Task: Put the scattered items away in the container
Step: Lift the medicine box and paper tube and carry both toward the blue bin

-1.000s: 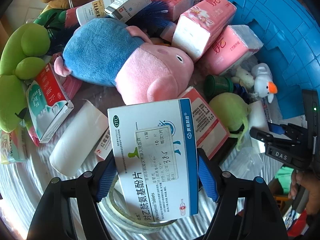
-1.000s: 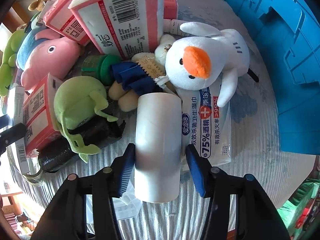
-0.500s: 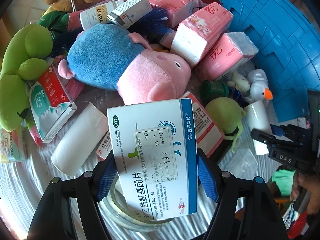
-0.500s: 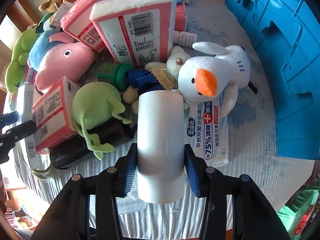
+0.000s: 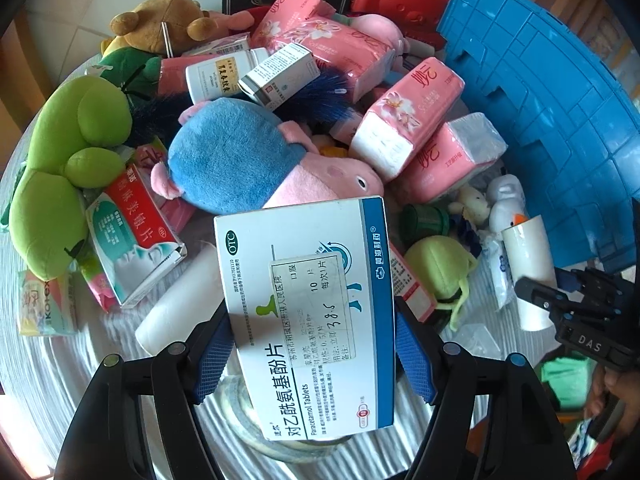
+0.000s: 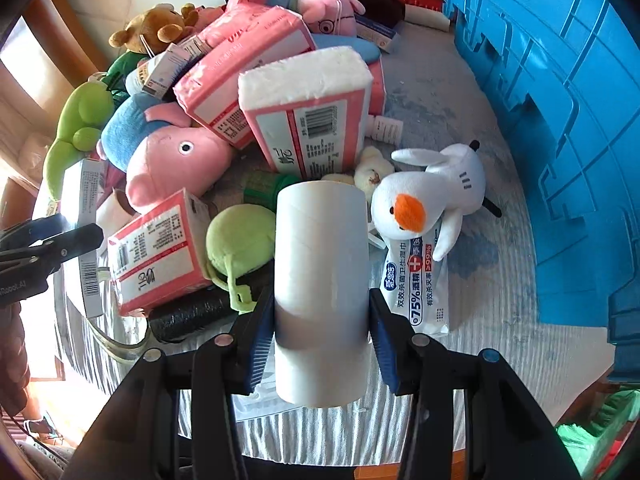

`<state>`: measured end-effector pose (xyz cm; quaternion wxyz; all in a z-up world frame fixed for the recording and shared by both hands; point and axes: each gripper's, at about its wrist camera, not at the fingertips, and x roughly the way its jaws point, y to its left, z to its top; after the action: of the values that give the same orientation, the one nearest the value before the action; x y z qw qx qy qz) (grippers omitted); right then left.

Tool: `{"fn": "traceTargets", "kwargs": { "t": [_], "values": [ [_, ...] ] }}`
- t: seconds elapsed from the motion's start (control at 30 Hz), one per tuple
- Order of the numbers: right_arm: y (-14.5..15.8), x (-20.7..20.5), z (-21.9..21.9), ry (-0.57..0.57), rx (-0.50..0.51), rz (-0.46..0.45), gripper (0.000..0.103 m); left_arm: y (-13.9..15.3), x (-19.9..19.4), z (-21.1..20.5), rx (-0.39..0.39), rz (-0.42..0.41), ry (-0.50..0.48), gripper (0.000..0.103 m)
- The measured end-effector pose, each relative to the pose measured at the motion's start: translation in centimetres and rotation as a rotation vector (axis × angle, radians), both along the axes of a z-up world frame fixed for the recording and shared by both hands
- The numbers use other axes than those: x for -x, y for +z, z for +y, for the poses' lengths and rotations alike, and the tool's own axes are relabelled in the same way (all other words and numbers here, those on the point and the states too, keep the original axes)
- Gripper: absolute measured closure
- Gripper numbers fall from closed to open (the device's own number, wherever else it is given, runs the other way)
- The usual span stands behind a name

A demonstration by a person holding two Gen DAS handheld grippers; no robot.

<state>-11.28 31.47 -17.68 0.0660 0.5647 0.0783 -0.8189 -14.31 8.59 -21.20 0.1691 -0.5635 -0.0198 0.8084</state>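
Observation:
My left gripper (image 5: 316, 350) is shut on a white and blue paracetamol box (image 5: 308, 312) and holds it above the cluttered table. My right gripper (image 6: 322, 336) is shut on a white roll (image 6: 322, 280) held upright above the table; the roll also shows in the left wrist view (image 5: 528, 268). The blue crate (image 6: 560, 120) stands on the right, also in the left wrist view (image 5: 552, 92). Scattered items lie between: a pink and blue pig plush (image 5: 256, 164), pink tissue packs (image 6: 308, 120), a white duck plush (image 6: 432, 196), a wet-wipes pack (image 6: 416, 284).
A green plush (image 5: 60, 168), a brown bear (image 5: 160, 24), medicine boxes (image 5: 132, 232), a second white roll (image 5: 176, 312), a small green plush (image 6: 240, 240), a black roll (image 6: 188, 314) and a tape ring (image 5: 248, 420) lie around. The table edge runs near the bottom.
Both grippers have lifted and pulled back from the pile with their loads; the table items look smaller and farther, and more of the blue crate shows.

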Motion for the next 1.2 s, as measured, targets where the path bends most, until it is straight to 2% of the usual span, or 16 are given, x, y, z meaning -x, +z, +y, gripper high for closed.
{"fn": "traceTargets", "kwargs": {
  "t": [0.3, 0.57, 0.77, 1.2],
  "values": [
    [3.2, 1.6, 0.9, 0.035, 0.021, 0.067, 0.059, 2.8, 0.7, 0.0, -0.009, 0.065, 0.031, 0.03],
    [6.7, 1.6, 0.5, 0.087, 0.049, 0.138, 0.059, 7.9, 0.8, -1.0, 0.028, 0.187, 0.056, 0.03],
    [9.9, 1.6, 0.6, 0.134, 0.082, 0.202, 0.059, 11.7, 1.0, -0.8, 0.022, 0.243, 0.092, 0.03],
    [17.4, 1.1, 3.3, 0.234, 0.183, 0.329, 0.059, 19.5, 0.6, 2.7, 0.045, 0.393, 0.136, 0.03]
  ]
}}
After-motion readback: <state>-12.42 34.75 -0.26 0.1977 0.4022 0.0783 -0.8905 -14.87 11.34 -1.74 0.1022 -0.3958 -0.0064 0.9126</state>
